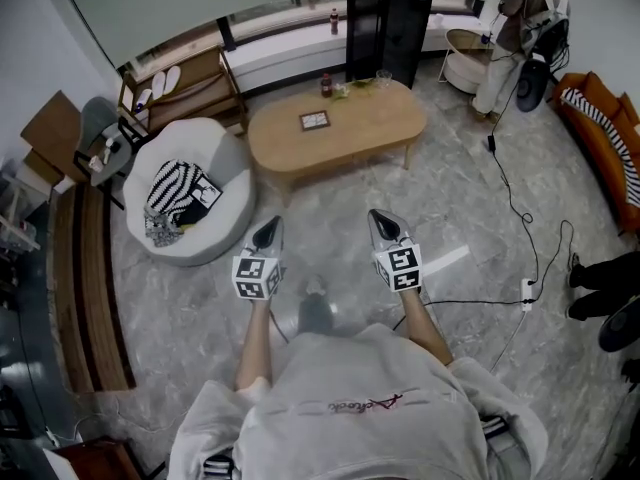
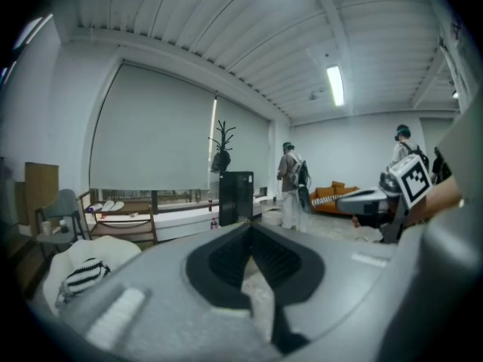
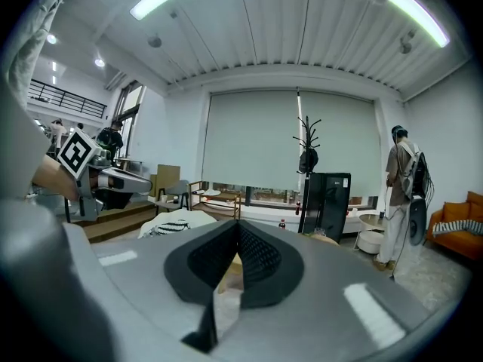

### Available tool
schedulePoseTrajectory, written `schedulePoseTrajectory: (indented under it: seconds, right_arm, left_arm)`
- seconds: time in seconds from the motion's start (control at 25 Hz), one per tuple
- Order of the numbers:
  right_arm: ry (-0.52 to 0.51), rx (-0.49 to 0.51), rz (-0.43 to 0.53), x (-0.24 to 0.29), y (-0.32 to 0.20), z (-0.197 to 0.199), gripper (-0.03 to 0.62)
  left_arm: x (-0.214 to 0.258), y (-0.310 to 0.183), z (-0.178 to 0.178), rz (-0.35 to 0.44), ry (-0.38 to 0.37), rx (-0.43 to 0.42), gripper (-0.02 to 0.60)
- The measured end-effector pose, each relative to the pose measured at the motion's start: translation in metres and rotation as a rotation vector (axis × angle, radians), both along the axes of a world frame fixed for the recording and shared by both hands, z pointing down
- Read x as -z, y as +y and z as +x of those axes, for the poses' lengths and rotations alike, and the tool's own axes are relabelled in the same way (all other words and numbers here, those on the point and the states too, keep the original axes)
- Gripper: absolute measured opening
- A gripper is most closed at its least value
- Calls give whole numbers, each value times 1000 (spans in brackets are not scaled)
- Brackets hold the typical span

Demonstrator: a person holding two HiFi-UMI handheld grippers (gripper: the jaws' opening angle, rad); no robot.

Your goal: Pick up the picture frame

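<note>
The picture frame [image 1: 314, 120] is lying flat near the middle of a rounded wooden coffee table [image 1: 375, 128], well apart from both grippers and untouched by either. A dark bottle [image 1: 326, 85] is standing at the table's far edge, just beyond the frame. In the head view, the person is standing on a grey marbled floor [image 1: 470, 218] on the near side of the table, holding both grippers out in front, side by side and pointing toward it. The left gripper [image 1: 269, 226] is hanging over bare floor with its jaws pressed together and nothing between them; its own view is showing the two dark pads [image 2: 226, 259] meeting at the tip. The right gripper [image 1: 381, 218] is likewise closed tight and empty, its pads [image 3: 260, 259] touching along their length in its own view. To the left of the table, a white beanbag chair [image 1: 225, 203] is holding a black-and-white striped cushion [image 1: 172, 186]. A tall black cabinet [image 1: 390, 23] is standing behind the table against the window wall. At the far right, another person [image 1: 515, 28] is standing near an orange sofa [image 1: 600, 118], and a black cable [image 1: 512, 193] is trailing across the floor.
</note>
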State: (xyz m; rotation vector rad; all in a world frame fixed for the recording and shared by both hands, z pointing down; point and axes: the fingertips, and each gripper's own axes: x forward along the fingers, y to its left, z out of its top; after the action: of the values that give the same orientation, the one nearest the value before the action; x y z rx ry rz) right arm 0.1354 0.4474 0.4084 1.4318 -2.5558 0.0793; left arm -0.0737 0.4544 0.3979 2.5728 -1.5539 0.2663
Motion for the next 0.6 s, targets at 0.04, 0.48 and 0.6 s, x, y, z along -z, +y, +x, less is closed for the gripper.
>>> schedulePoseTrajectory:
  seconds: [0.04,0.48,0.6]
  right_arm:
    - [2,-3,1,2,-11,-2,2]
    - [22,7,9,27,-124,-52,2]
    - [31,4,9,33,-150,-66,2]
  left_arm:
    - [1,-12,-2,1,2,-4,0]
    - [17,-131,-42,14,41,-26,0]
    - [23,-159,-52,19,47,-37,0]
